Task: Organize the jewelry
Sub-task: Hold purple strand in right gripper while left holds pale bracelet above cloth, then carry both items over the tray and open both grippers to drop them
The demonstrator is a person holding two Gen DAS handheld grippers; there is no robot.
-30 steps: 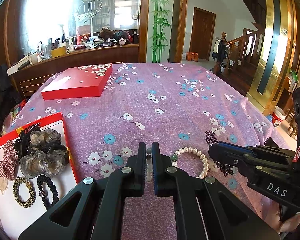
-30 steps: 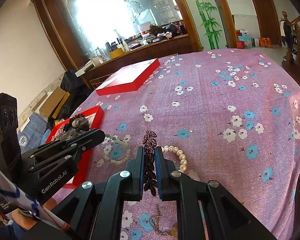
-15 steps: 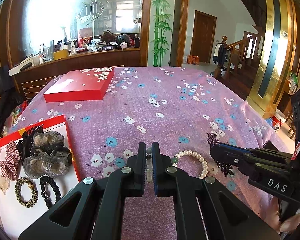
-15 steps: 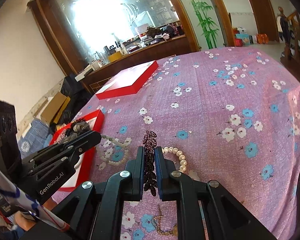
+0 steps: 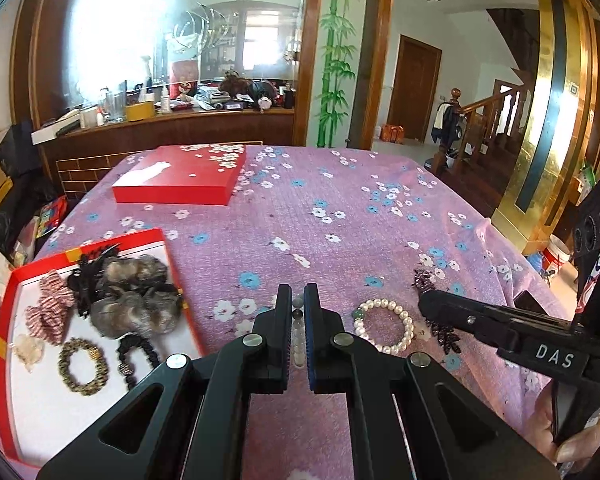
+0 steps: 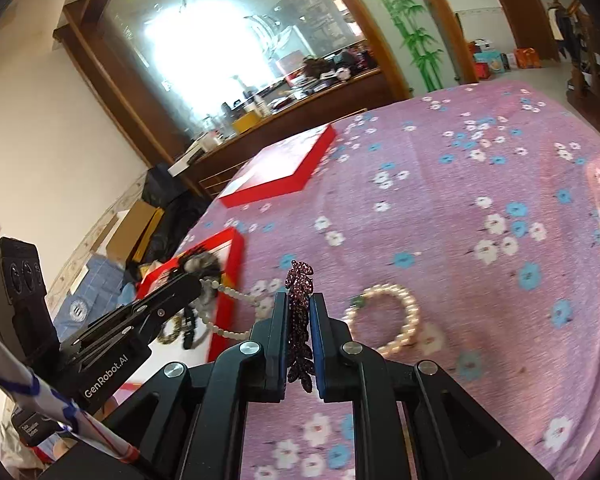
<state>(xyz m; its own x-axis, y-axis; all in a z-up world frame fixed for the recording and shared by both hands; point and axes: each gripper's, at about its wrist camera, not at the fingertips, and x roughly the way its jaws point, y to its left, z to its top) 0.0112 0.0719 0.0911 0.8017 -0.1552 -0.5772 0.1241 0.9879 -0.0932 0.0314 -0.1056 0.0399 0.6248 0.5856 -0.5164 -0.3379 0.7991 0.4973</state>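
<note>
My left gripper (image 5: 298, 293) is shut on a string of pale beads (image 5: 298, 320), which shows as a narrow column between its jaws. In the right wrist view the bead string (image 6: 236, 300) hangs in a loop from the left gripper (image 6: 195, 281), above the edge of the red tray (image 6: 232, 276). My right gripper (image 6: 299, 300) is shut on a dark purple glittery leaf-shaped hair clip (image 6: 299, 320), held upright. A pearl bracelet (image 5: 385, 326) with a green bead lies on the cloth between the two grippers, free of both.
The red tray (image 5: 4, 320) at the near left holds scrunchies, bows and hair ties. A closed red box (image 5: 180, 180) lies at the far left of the purple flowered cloth (image 5: 340, 208). A hand (image 5: 572, 440) holds the right gripper's handle. The table drops off at right.
Both grippers have risen a little with their loads. The bead string has come up off the cloth and now hangs by the tray's edge. The right view has tilted.
</note>
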